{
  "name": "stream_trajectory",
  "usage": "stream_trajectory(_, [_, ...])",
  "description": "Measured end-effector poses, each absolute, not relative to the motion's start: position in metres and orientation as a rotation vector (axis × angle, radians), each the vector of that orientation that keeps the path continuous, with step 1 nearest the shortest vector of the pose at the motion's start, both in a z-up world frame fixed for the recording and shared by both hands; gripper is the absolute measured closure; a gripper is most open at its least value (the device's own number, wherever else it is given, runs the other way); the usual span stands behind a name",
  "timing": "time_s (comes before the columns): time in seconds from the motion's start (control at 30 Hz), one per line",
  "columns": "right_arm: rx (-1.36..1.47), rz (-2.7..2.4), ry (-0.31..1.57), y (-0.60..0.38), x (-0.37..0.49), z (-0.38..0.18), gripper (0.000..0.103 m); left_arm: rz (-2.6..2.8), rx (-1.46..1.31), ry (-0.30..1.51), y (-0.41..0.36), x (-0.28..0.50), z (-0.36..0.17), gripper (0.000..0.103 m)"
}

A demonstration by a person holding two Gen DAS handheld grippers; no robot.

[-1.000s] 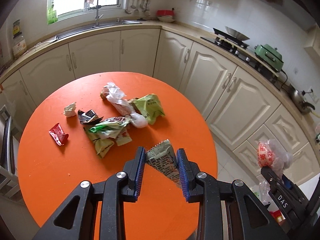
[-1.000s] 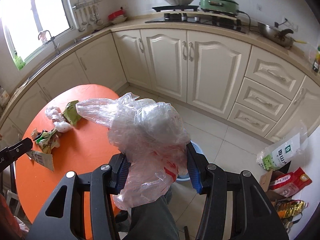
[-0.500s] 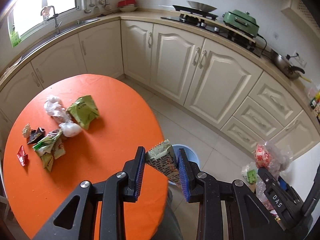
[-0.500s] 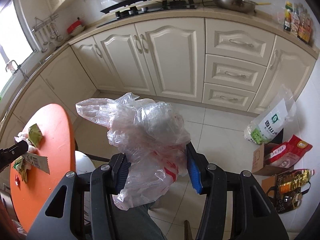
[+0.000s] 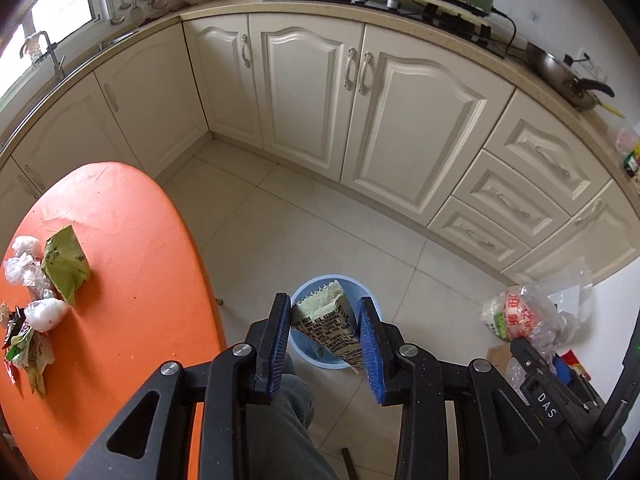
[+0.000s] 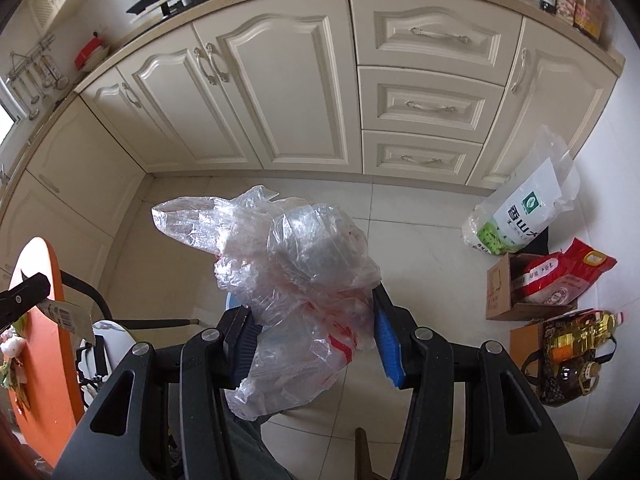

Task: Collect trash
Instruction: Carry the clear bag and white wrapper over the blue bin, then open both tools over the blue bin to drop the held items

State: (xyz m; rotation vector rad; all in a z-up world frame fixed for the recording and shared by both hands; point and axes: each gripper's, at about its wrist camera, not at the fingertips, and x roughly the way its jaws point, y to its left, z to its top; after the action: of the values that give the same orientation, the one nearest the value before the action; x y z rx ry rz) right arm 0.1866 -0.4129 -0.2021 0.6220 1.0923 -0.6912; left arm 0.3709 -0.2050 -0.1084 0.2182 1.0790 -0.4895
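Note:
My left gripper (image 5: pixel 325 322) is shut on a pale printed snack wrapper (image 5: pixel 326 320) and holds it above a blue bin (image 5: pixel 320 354) on the floor. My right gripper (image 6: pixel 310 330) is shut on a crumpled clear plastic bag (image 6: pixel 288 272), held over the floor; a sliver of the blue bin (image 6: pixel 231 301) shows behind the bag. The right gripper and its bag also show at the right of the left wrist view (image 5: pixel 520 316). Several wrappers stay on the orange table (image 5: pixel 132 280), among them a green packet (image 5: pixel 64 264) and white plastic wads (image 5: pixel 46 314).
Cream cabinets (image 5: pixel 360 112) curve round the tiled floor (image 5: pixel 360 240). A rice bag (image 6: pixel 520 216), a cardboard box with a red bag (image 6: pixel 548 280) and an oil bottle (image 6: pixel 576 328) stand at the right wall. A chair (image 6: pixel 104 340) stands by the table.
Both grippers have swung right, away from the table and over the floor. The left one, still holding the wrapper, has come above the blue bin.

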Motion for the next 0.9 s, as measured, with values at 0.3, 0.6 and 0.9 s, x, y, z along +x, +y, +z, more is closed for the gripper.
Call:
stream_trajectory(0.3, [0.633, -0.638, 1.167, -0.416, 0.211, -0.234, 0.051, -0.431, 0.240, 1.114, -0.239, 0.409, -0.139, 0.042])
stream_trajectory(0.6, [0.617, -0.624, 1.188, -0.411, 0.223, -0.239, 0.051, -0.404, 0.240, 1.139, -0.239, 0.417, -0.151, 0.042])
stream_trajectory(0.9, [0.561, -0.522, 1.135, -0.386, 0.253, -0.217, 0.044, -0.366, 0.212, 1.129, -0.213, 0.412, -0.142, 0.042])
